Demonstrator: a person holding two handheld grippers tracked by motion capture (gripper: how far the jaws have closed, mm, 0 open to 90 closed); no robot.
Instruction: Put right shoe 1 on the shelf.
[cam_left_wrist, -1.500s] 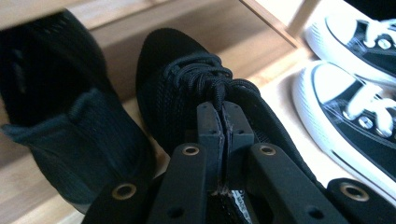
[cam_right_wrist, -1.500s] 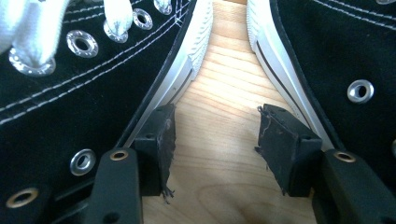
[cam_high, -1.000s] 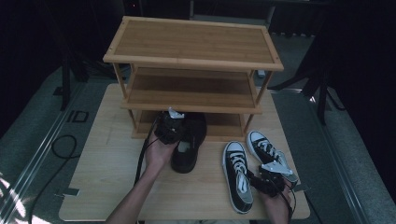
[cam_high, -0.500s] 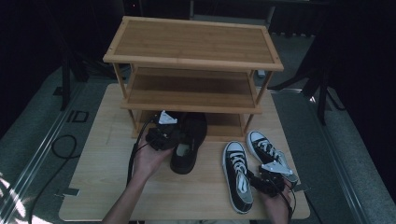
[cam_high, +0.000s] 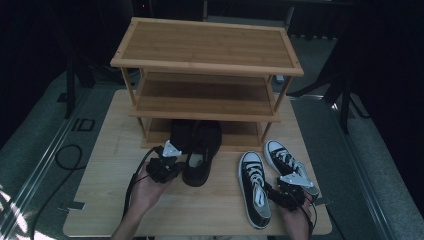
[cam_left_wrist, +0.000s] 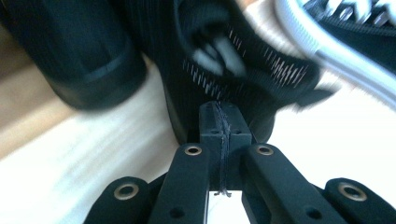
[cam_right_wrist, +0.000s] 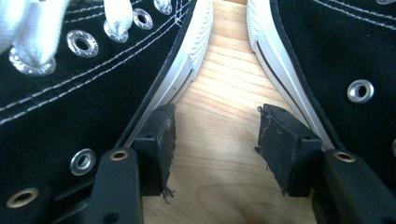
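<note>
A black low shoe (cam_high: 202, 157) lies with its toe under the bamboo rack (cam_high: 210, 47) and its heel out on the table. A second black shoe (cam_high: 181, 134) sits beside it on the bottom shelf. My left gripper (cam_high: 170, 167) is just left of the first shoe's heel; its jaws have just been closing and now stand shut (cam_left_wrist: 219, 109) with nothing between them, the blurred black shoe (cam_left_wrist: 233, 60) right ahead. My right gripper (cam_high: 285, 190) rests open (cam_right_wrist: 215, 126) on bare wood between two black-and-white sneakers (cam_right_wrist: 70, 93) (cam_right_wrist: 336, 60).
The rack has three tiers; its top and middle shelf (cam_high: 205, 97) carry nothing. The sneaker pair (cam_high: 255, 187) (cam_high: 285, 160) lies at the table's near right. A cable (cam_high: 65, 155) trails off the table's left side onto the floor.
My left hand has drawn back from the rack toward the near edge and a little left. The black shoe and the right hand have stayed put.
</note>
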